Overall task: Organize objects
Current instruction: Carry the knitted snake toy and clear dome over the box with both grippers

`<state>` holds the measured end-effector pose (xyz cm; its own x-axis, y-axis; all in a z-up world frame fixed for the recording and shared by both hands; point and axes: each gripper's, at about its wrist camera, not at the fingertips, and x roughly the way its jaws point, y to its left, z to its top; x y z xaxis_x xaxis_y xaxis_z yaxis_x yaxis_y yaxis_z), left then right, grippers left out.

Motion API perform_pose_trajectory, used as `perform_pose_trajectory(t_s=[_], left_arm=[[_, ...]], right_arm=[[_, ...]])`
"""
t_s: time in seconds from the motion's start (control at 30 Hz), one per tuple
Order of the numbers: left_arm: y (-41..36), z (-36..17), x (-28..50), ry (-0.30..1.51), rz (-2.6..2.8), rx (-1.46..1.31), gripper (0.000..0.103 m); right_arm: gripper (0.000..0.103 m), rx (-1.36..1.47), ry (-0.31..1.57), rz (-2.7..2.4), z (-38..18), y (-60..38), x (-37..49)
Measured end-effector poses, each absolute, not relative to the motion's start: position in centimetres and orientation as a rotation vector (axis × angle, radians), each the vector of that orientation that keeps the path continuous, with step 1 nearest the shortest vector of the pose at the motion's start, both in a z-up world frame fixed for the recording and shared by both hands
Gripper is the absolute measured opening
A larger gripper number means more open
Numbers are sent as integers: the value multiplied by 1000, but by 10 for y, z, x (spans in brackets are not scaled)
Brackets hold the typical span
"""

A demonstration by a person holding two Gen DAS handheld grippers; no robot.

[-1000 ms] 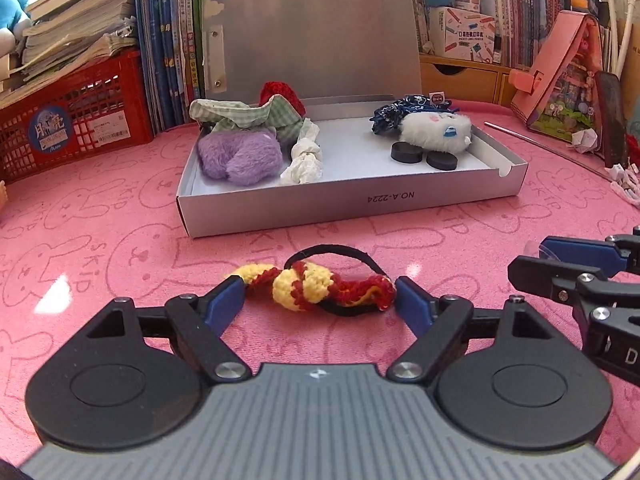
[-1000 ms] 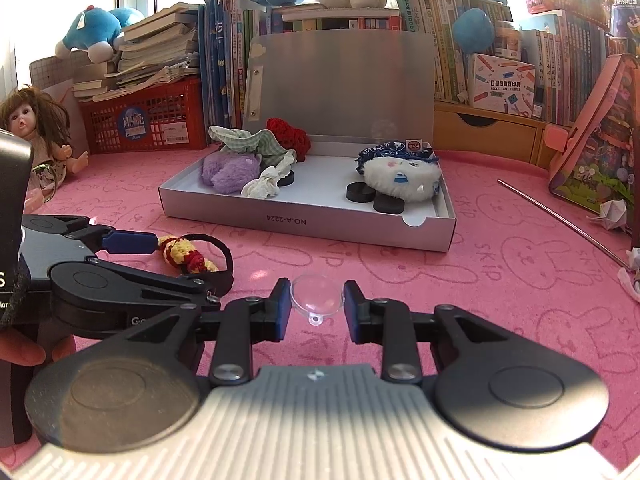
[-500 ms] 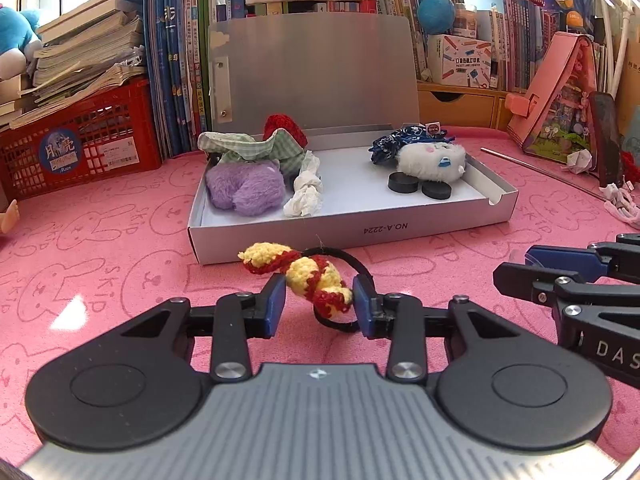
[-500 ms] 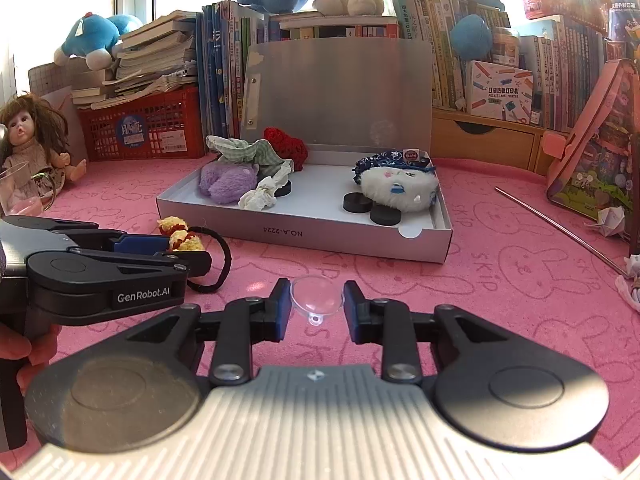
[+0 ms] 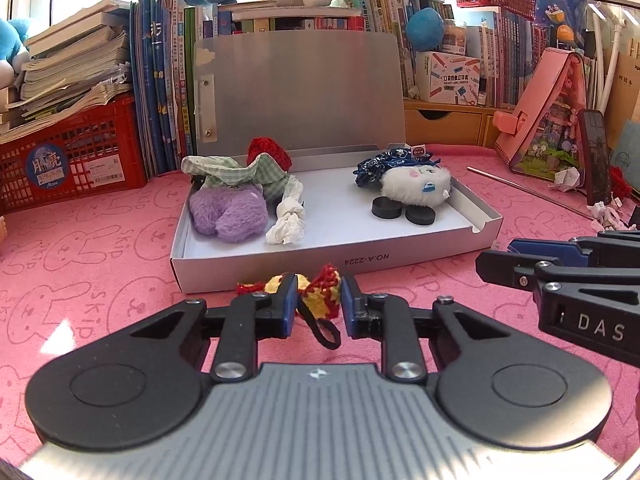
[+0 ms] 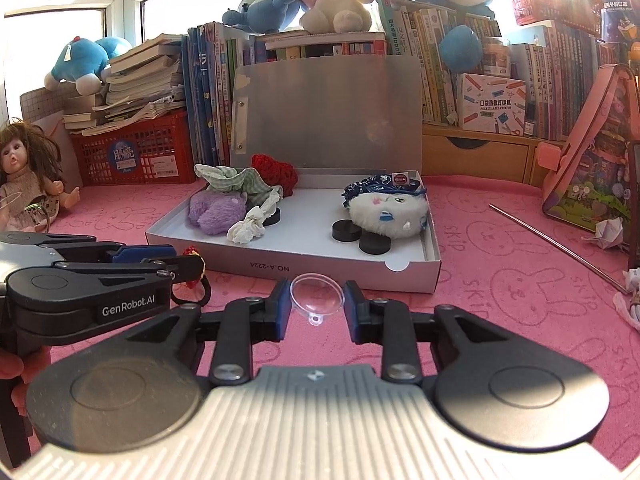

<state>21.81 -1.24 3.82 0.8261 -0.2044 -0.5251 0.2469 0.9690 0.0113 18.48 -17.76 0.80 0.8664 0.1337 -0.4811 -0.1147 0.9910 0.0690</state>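
My left gripper (image 5: 319, 305) is shut on a red and yellow knitted hair tie (image 5: 320, 295); its black elastic loop hangs below the fingers, lifted off the pink mat. My right gripper (image 6: 316, 304) is shut on a clear suction cup (image 6: 317, 295), held just in front of the open grey box (image 6: 320, 270). The box holds a purple fuzzy item (image 5: 228, 216), a green checked cloth (image 5: 232, 174), a white knotted cloth (image 5: 288, 220), a red knitted piece (image 5: 268, 150), a white plush with blue cloth (image 5: 416, 186) and black discs (image 5: 386, 208). The left gripper also shows in the right wrist view (image 6: 176, 262).
The box lid (image 5: 296, 92) stands upright at the back. A red crate (image 5: 72, 160) with books is at the far left, a doll (image 6: 28, 176) beside it. A pink house-shaped case (image 5: 552, 120) and a thin metal rod (image 5: 528, 192) lie to the right.
The left gripper closed on the hair tie, lifted it off the mat and moved toward the box front. The right gripper kept hold of the suction cup and rose slightly.
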Motion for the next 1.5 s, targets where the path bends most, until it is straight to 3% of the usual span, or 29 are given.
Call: perform_pose_trajectory(t_s=[0.03,0.17,0.27,0.33,0.4,0.43,0.87,1.5], left_arm=[[-12,35,220,556,-232,70,31],[-8,24,228,568,-177,43,68],[-6,18,238,600,-153,29,71],[-4,13,245,642,-130,14,67],[-2,11,244,633,-96,17,38],[0,12,243,636,-100,12,34],[5,50,233,535,-129,-9,33],[20,53,302,558,-107,-41,33]], right_arm=[[33,40,506,129,8,-178,184],[33,29,514,126,3,-177,183],[33,24,522,124,0,-176,183],[33,25,525,125,-2,-176,183],[33,23,522,125,-2,-176,183],[33,20,520,124,-2,-175,183],[33,11,481,112,9,-188,200],[33,104,609,73,14,-227,286]])
